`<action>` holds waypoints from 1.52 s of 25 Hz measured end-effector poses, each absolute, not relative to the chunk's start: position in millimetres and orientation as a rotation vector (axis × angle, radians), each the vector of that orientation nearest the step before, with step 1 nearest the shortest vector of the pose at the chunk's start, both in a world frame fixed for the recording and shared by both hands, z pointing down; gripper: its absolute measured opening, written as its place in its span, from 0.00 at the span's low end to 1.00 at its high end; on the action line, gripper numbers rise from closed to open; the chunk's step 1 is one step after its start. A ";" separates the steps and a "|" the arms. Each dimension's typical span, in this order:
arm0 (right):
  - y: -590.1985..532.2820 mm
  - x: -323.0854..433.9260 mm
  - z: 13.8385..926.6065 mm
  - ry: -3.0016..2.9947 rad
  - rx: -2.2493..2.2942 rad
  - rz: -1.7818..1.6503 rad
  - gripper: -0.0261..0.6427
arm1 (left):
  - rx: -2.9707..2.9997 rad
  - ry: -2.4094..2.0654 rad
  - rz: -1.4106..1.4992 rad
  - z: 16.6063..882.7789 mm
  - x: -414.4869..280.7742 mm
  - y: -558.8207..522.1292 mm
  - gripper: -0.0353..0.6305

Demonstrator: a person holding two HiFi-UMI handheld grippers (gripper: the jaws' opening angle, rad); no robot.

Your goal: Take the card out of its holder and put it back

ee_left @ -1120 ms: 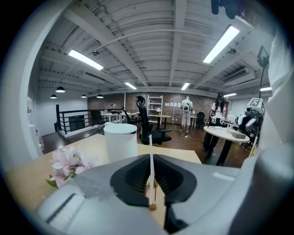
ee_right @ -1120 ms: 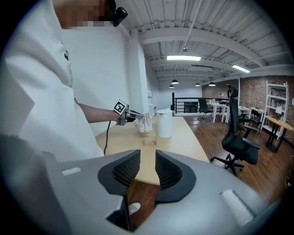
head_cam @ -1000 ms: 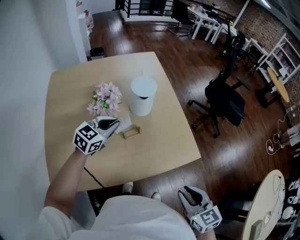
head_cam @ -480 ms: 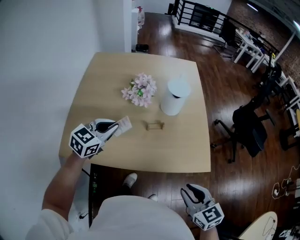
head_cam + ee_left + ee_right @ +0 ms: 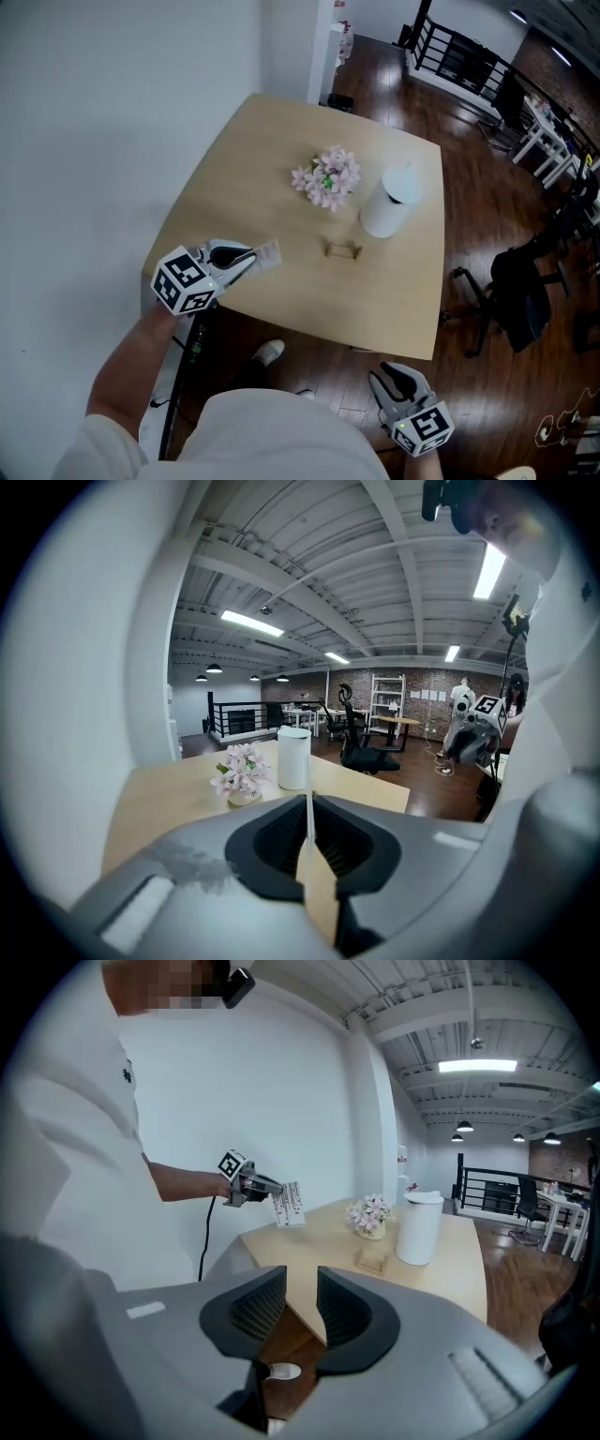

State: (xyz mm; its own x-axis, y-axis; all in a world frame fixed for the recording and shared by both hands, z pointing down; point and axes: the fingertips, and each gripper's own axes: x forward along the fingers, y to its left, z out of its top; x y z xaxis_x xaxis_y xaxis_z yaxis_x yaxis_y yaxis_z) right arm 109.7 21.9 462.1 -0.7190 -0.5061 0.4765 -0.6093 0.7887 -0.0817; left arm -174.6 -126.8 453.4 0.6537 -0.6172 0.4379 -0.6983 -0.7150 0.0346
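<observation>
Since the earlier frame, the left gripper (image 5: 246,262) has carried the card (image 5: 268,252) away from the holder (image 5: 343,249). One second ago the two were just beside each other; now they are well apart. The view of the table (image 5: 281,187) has also turned.

The left jaws are pressed together on the card, which shows as a thin edge between the pads in the left gripper view. In the head view the card sticks out toward 2 o'clock from the jaw tips, above the table edge. The holder stands empty on the table, at 3 o'clock from the card, with the flowers (image 5: 328,176) at 12 o'clock from it and the white container (image 5: 389,204) at 1 o'clock.

The right gripper (image 5: 389,378) hangs off the table at 5 o'clock, its jaws spread with nothing between them.

I judge that the first half is done, since the card is out. What is left is to bring it back toward 3 o'clock, slide it into the holder's slot and release it.
</observation>
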 end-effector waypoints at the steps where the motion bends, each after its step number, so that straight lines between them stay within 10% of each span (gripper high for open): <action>1: 22.7 109.6 460.6 -2.545 0.840 0.322 0.20 | 2.675 -1.071 0.597 451.0 -174.3 -125.8 0.08; 38: 70.8 108.2 486.7 -2.026 1.504 0.751 0.20 | 2.950 -0.204 0.729 525.1 -3.5 -295.8 0.08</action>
